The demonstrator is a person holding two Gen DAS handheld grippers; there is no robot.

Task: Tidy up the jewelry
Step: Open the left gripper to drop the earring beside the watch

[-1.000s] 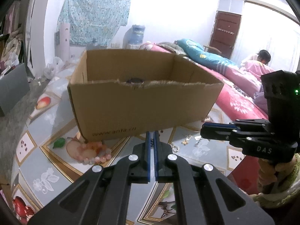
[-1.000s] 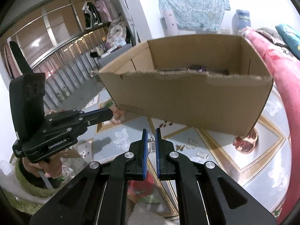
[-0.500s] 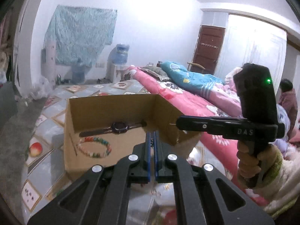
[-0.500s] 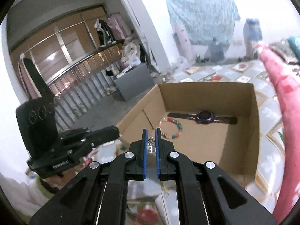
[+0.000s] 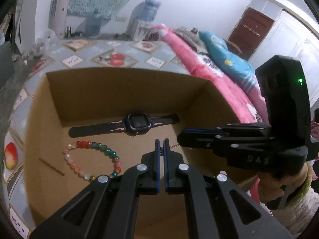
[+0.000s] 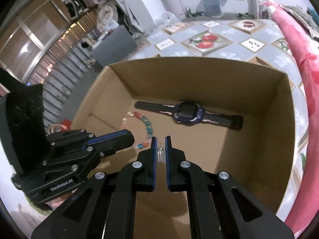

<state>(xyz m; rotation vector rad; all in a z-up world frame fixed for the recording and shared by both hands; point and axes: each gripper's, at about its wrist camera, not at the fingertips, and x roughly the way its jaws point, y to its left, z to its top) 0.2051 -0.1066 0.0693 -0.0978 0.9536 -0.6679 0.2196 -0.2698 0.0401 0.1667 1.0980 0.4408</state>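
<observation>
Both grippers are held over the open cardboard box [image 5: 123, 87]. The left gripper [image 5: 161, 145] is clamped on a thin chain [image 5: 173, 145]; the right gripper [image 6: 160, 143] is opening around a small silver pendant [image 6: 161, 155] (contact unclear). A watch [image 5: 137, 124] and bead bracelet [image 5: 89, 159] lie inside.

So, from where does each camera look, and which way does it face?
Left wrist: on the left tool, looking down into the cardboard box; the right tool and a hand show.
Right wrist: on the right tool, looking down into the box; the left tool shows.
Both share the watch and bead bracelet.
</observation>
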